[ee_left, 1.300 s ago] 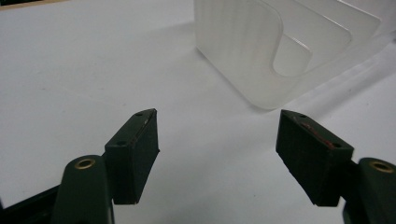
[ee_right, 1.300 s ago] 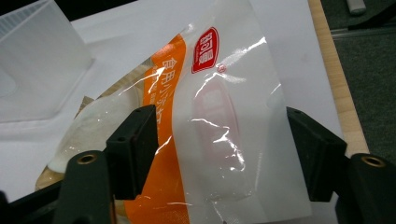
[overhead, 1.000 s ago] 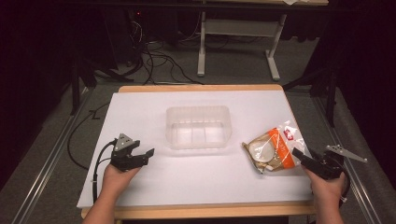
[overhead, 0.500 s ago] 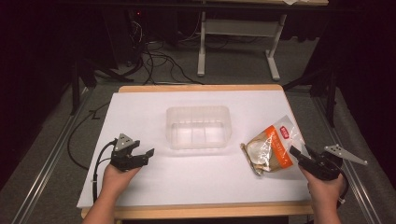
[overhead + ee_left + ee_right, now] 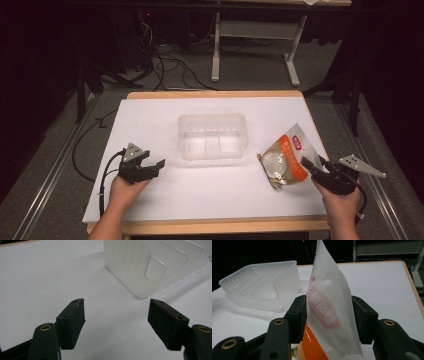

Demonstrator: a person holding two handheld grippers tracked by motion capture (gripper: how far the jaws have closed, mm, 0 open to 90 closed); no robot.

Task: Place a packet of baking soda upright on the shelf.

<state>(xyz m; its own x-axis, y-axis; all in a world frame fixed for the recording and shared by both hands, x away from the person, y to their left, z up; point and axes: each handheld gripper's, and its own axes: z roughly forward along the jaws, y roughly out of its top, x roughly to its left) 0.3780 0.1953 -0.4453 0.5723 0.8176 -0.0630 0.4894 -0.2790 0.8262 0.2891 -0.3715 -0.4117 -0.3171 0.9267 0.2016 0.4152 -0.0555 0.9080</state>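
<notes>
**Snack pouch caught by its clear end**

The snack pouch (image 5: 285,161) lies on the white counter (image 5: 165,125), right of the clear plastic tub (image 5: 212,136) and near the right edge. The right claw (image 5: 314,165) has its jaws closed on the pouch's clear sealed end, probably because that flat flap gives a firm hold without crushing the contents. The left claw (image 5: 152,165) rests near the counter's left side, jaws apart and holding nothing, pointed toward the tub.

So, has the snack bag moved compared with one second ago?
Yes. The snack bag shifted slightly left, toward the clear container, its top lifted, with the right gripper at its edge.
</notes>
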